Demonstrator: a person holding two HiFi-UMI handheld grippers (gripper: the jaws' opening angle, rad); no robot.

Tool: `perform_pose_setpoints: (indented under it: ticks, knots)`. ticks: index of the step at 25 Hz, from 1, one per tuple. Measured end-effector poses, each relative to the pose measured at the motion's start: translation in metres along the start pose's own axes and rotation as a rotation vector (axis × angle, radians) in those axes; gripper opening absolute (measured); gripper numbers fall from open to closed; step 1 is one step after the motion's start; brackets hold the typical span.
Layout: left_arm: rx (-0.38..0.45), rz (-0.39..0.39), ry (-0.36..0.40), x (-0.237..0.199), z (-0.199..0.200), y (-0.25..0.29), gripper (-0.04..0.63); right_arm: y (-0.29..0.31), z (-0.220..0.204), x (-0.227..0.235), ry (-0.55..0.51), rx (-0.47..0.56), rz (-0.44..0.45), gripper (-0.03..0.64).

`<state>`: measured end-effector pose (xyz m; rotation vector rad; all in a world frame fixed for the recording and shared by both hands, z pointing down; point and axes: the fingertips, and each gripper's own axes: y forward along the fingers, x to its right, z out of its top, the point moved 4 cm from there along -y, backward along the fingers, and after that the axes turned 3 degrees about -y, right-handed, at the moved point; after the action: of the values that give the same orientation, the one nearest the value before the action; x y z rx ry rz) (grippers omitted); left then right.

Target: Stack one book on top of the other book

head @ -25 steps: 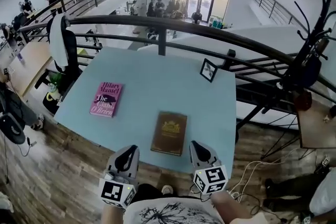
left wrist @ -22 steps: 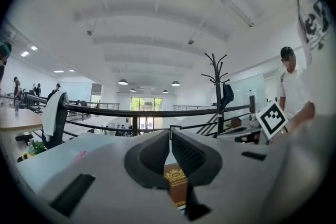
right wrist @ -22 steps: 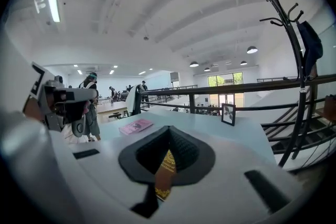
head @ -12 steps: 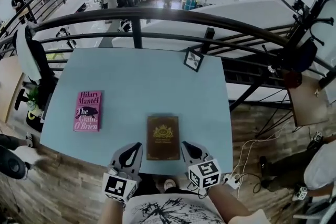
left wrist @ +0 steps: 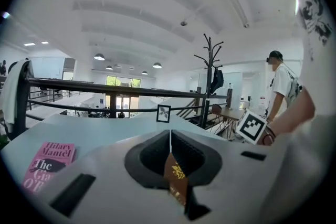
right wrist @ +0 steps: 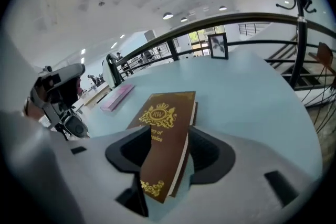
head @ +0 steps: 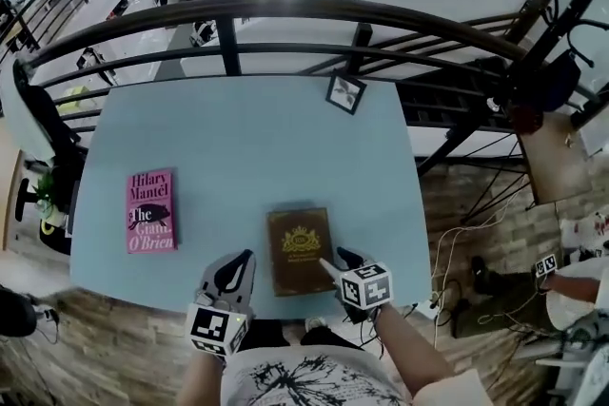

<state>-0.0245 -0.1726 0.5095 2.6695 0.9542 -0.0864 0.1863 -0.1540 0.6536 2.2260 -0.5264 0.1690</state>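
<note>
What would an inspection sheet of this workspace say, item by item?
Surface: light blue table, mostly bare.
Job's things: brown book at the near edge; pink book at the left, flat, apart, not stacked.
Clutter: small framed picture at the far edge.
Grippers: left tongs shut, empty; right tongs have just been opening, the brown book's near end between them.
Cables: white cables on the floor, right of the table.
Surroundings: dark railing behind the table; coat stand at the right.
</note>
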Motion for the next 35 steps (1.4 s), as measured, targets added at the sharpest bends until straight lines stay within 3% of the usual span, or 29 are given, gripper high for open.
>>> perform_pose_setpoints:
  ticks: [6,11,16,19,20,21,24,29,35]
  knots:
    - [-0.042,-0.011,-0.017,-0.009,-0.018,0.011,0.014,0.031,-0.015,0.013,0.147,-0.097,0.069,0.230]
    - [-0.105,-0.005,-0.071,-0.012,-0.034,0.020,0.014,0.037,-0.017,0.014,0.187,-0.131,0.140,0.183]
    - [-0.376,0.000,-0.264,-0.009,-0.084,0.040,0.015,0.038,-0.018,0.014,0.192,-0.122,0.138,0.183]
    - [-0.456,-0.024,-0.316,-0.002,-0.107,0.054,0.020,0.037,-0.018,0.014,0.190,-0.122,0.136,0.183]
    - [-0.484,-0.028,-0.329,0.001,-0.114,0.058,0.076,0.037,-0.018,0.014,0.190,-0.122,0.138,0.184]
    - [-0.521,-0.027,-0.346,0.003,-0.121,0.062,0.182,0.037,-0.018,0.014,0.189,-0.121,0.139,0.184]
    - [-0.626,0.012,-0.418,0.004,-0.142,0.071,0.218,0.037,-0.018,0.015,0.188,-0.118,0.142,0.186]
    - [-0.687,0.014,-0.564,0.008,-0.171,0.079,0.245,0.038,-0.018,0.014,0.188,-0.120,0.143,0.186]
    - [-0.696,-0.015,-0.696,0.011,-0.180,0.086,0.247,0.039,-0.018,0.017,0.183,-0.127,0.165,0.187]
